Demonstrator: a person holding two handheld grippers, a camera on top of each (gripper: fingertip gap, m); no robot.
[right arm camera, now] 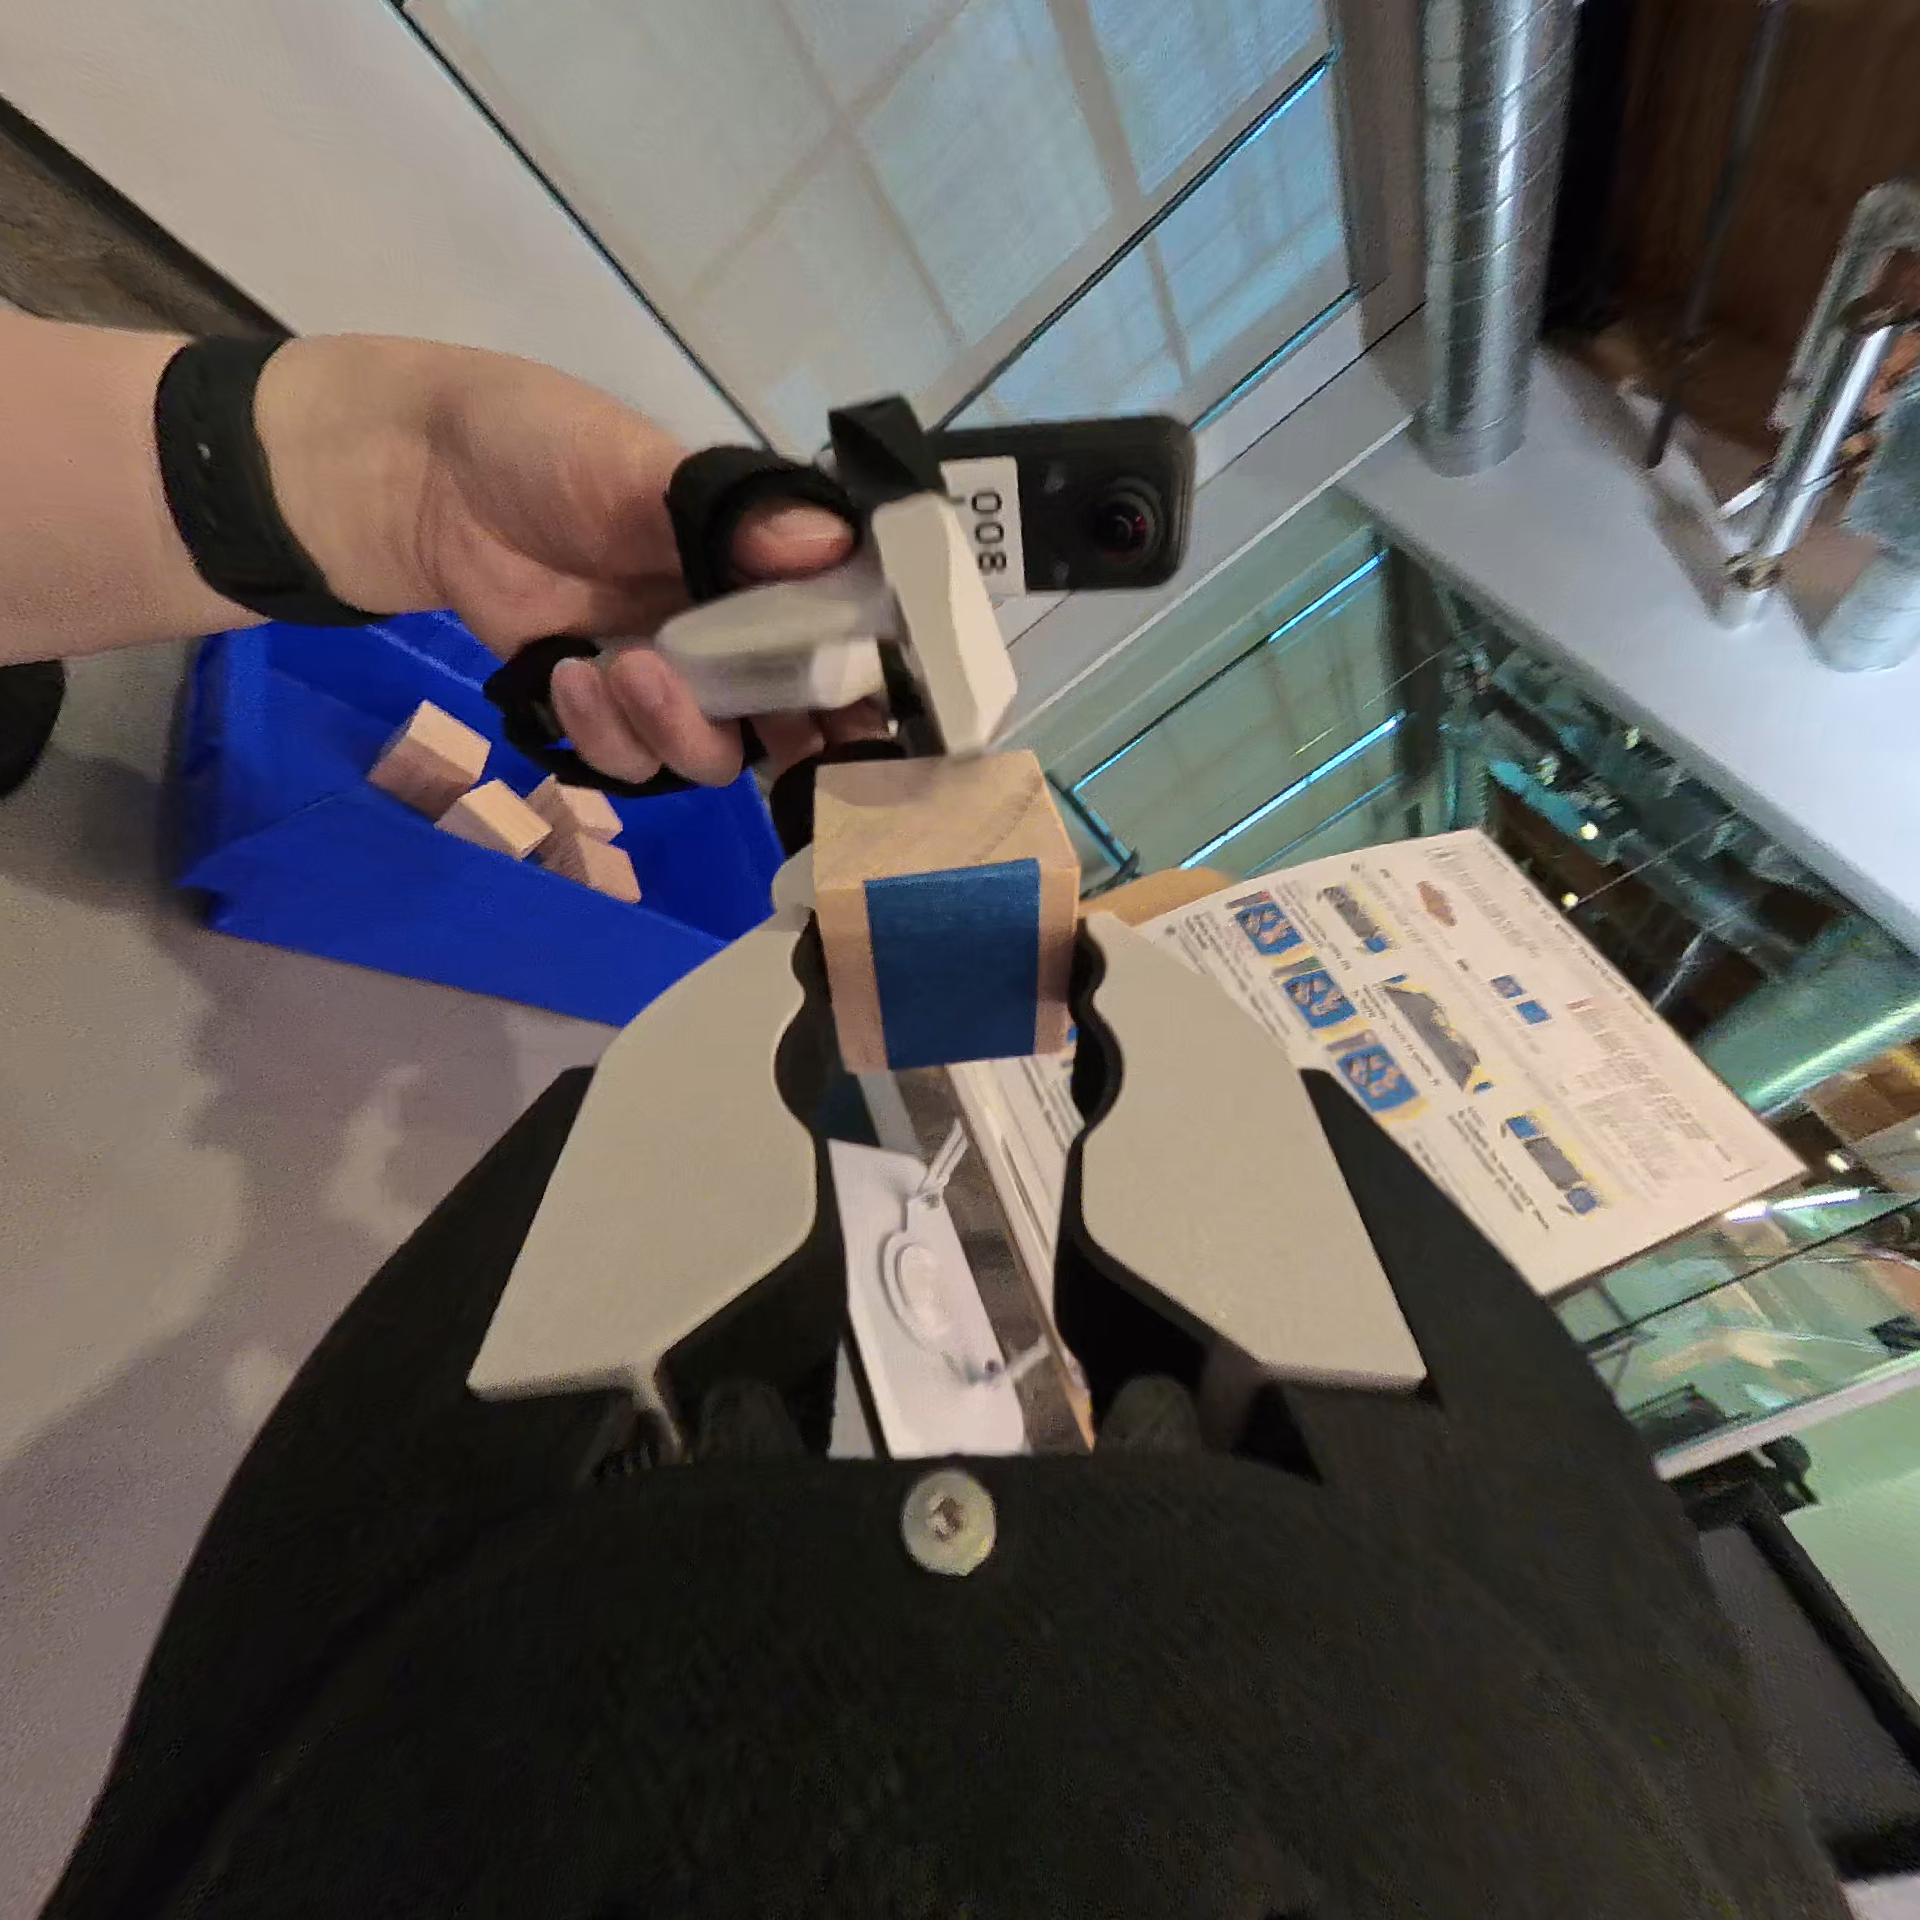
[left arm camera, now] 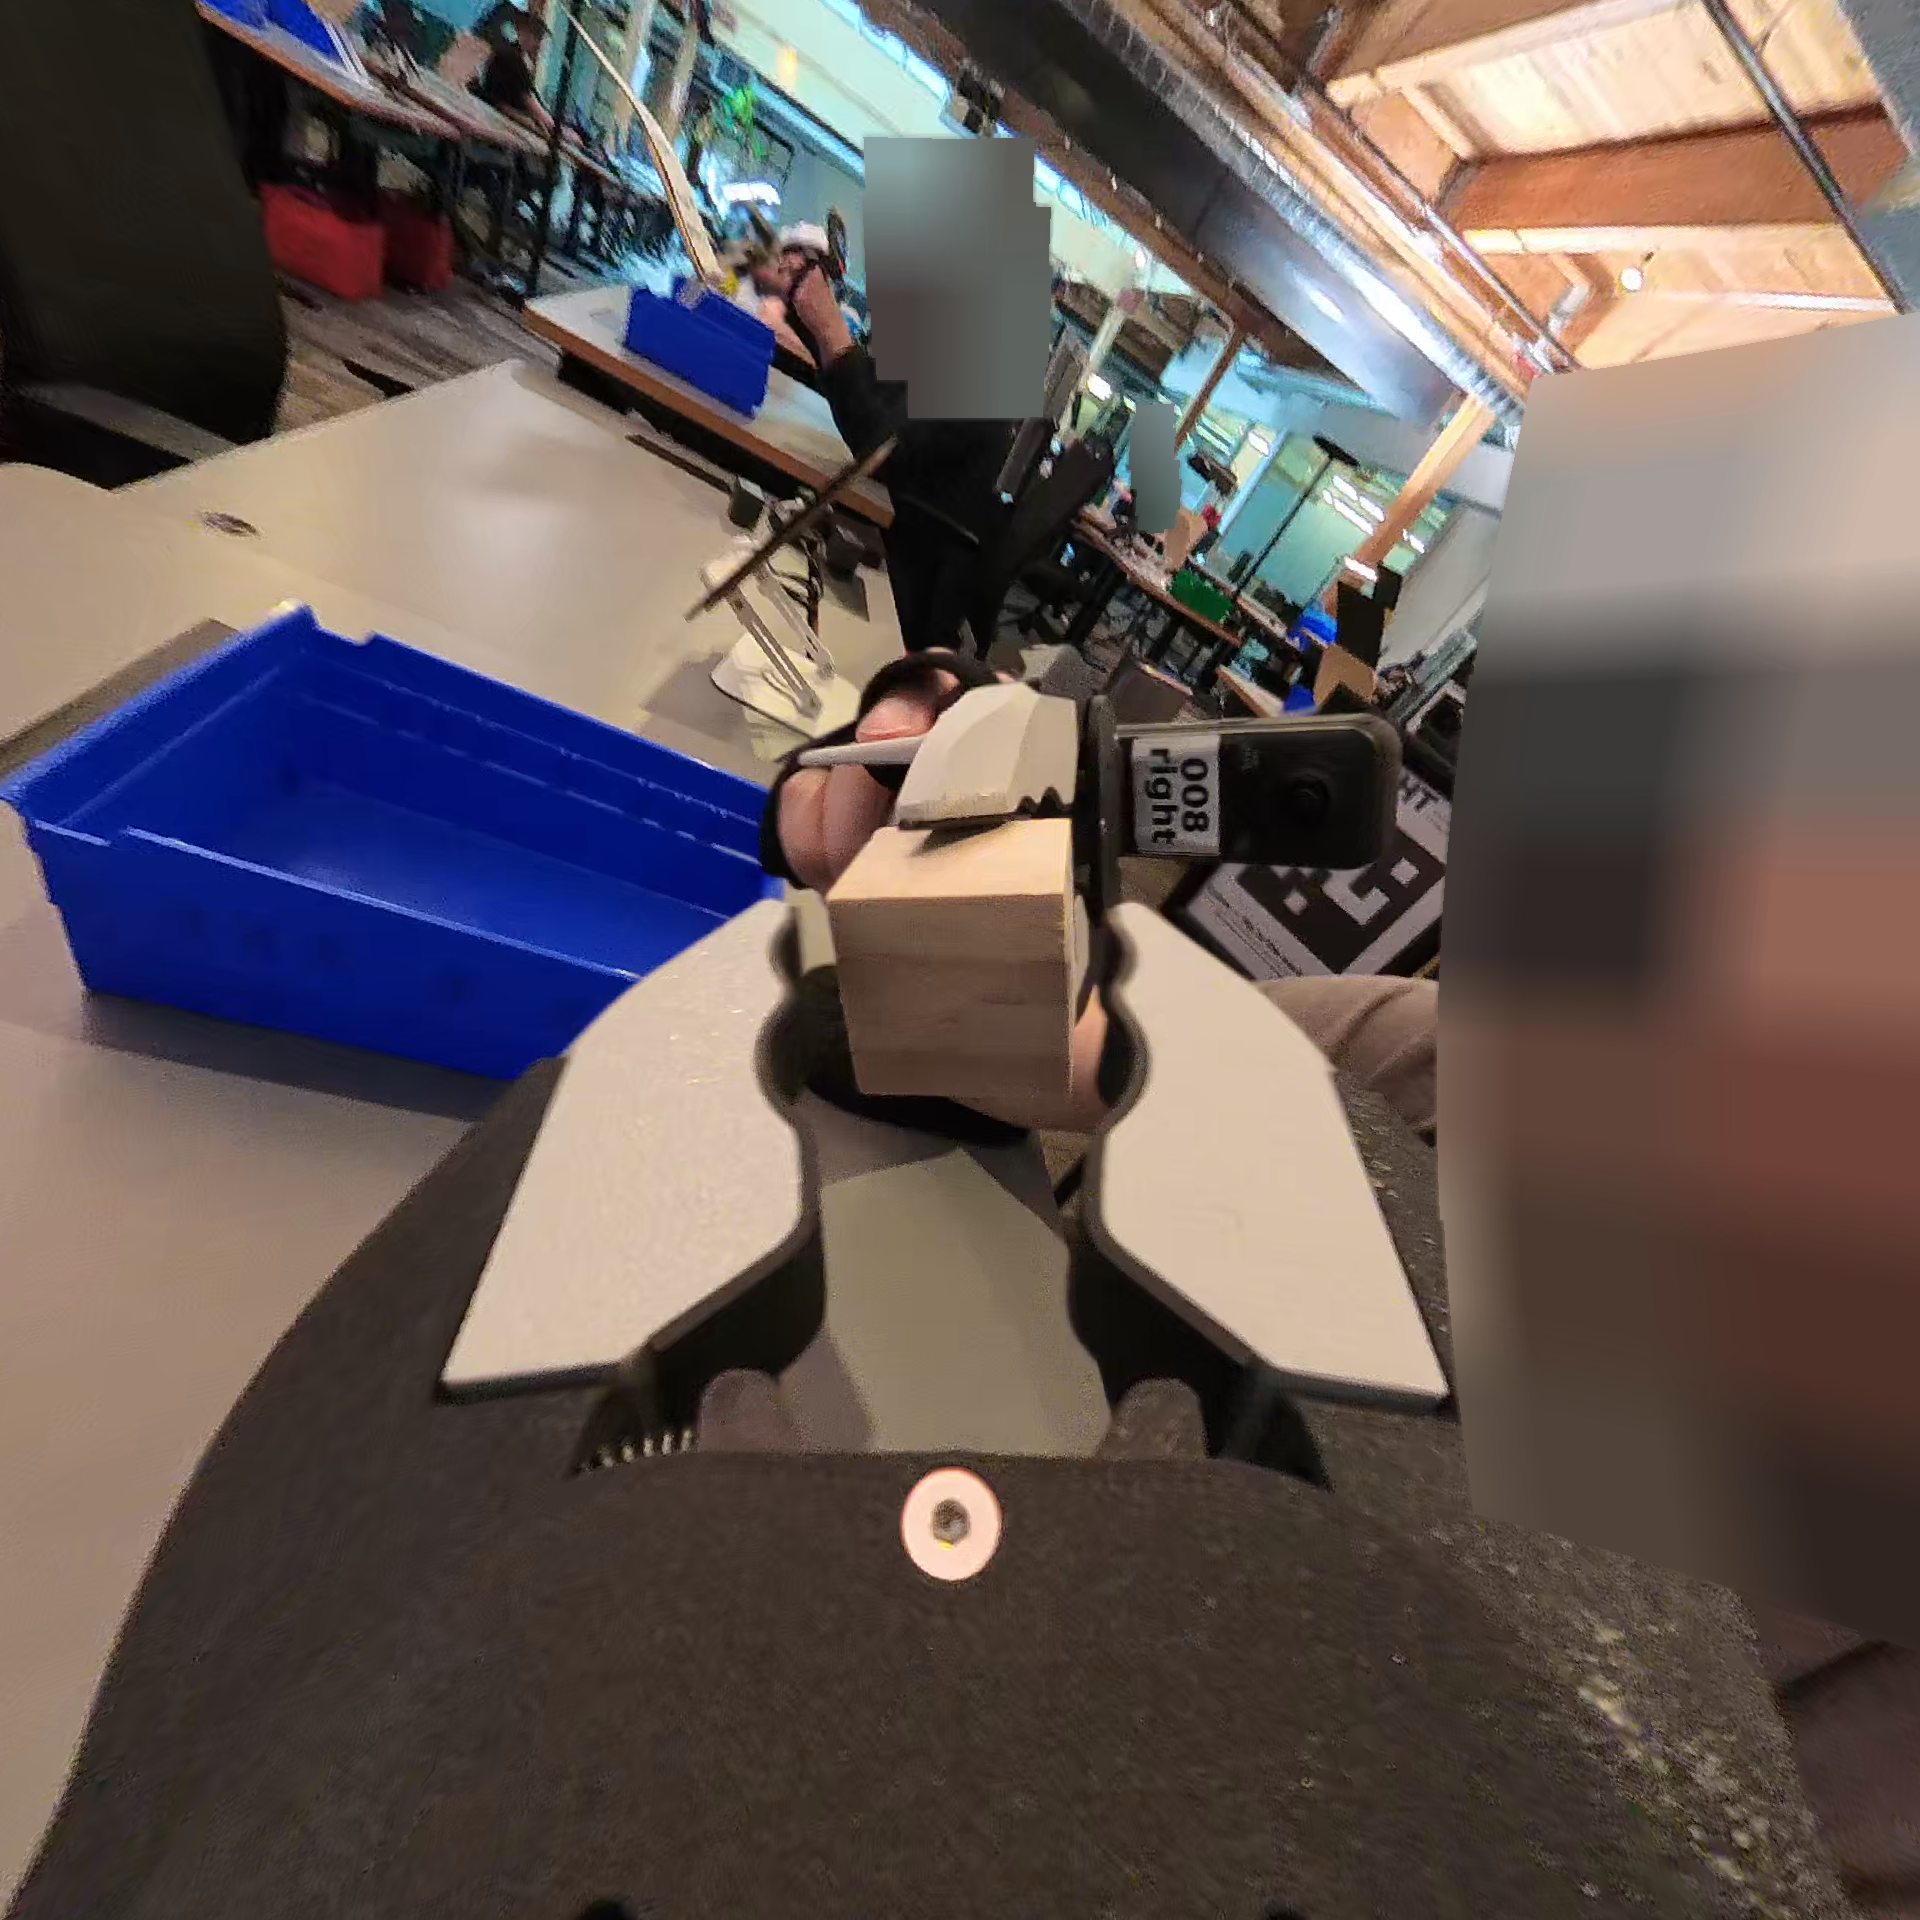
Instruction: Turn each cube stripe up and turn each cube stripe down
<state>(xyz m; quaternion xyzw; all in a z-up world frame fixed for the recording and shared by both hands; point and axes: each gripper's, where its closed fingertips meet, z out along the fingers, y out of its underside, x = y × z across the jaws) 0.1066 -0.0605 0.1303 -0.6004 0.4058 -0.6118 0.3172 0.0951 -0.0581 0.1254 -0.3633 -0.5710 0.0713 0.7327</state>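
Note:
A wooden cube (left arm camera: 956,987) is held in the air between both grippers. In the left wrist view my left gripper (left arm camera: 951,935) is shut on its two sides, and only plain wood faces the camera. The right gripper's finger (left arm camera: 971,764) lies on the cube's top face. In the right wrist view my right gripper (right arm camera: 945,951) is shut on the cube (right arm camera: 852,935), whose blue stripe (right arm camera: 951,961) faces the camera. The left gripper's white finger (right arm camera: 940,634) presses on the top face. A hand (right arm camera: 468,499) holds the left gripper.
A blue bin (left arm camera: 364,831) stands on the grey table (left arm camera: 208,1247) to the left, its inside looking empty. In the right wrist view a blue bin (right arm camera: 416,904) holds several wooden cubes (right arm camera: 488,810). A printed sheet (right arm camera: 1455,1039) lies right. A small stand (left arm camera: 769,644) is behind.

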